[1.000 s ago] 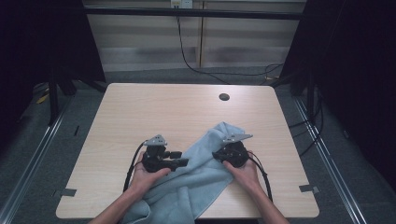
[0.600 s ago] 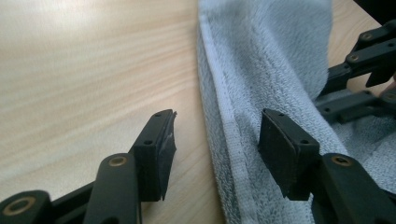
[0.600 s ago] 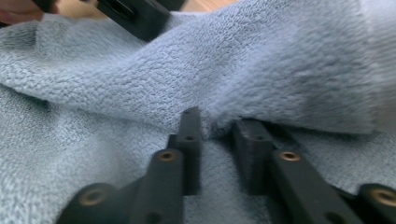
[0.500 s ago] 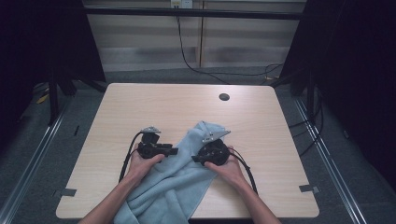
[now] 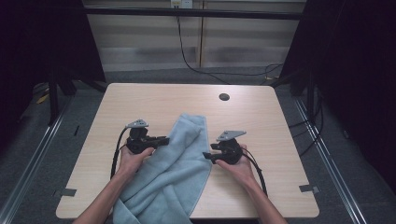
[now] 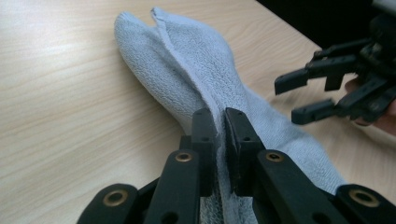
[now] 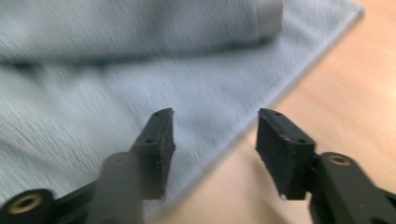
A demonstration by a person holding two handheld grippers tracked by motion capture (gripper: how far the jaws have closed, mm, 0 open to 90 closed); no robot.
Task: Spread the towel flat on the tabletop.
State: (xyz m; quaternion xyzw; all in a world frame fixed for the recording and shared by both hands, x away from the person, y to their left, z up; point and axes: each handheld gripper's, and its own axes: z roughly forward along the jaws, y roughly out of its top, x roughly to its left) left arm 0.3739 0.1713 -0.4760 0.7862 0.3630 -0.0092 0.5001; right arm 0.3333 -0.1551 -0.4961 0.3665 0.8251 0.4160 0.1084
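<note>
My left gripper (image 6: 219, 140) pinches towel (image 5: 180, 163) fold; right gripper (image 7: 212, 149) gapes empty at towel's 3 o'clock edge — I risk missing thin hem, shoving cloth askew.

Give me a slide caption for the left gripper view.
Left gripper shut on a fold of the light blue towel; right gripper open beside it.
</note>
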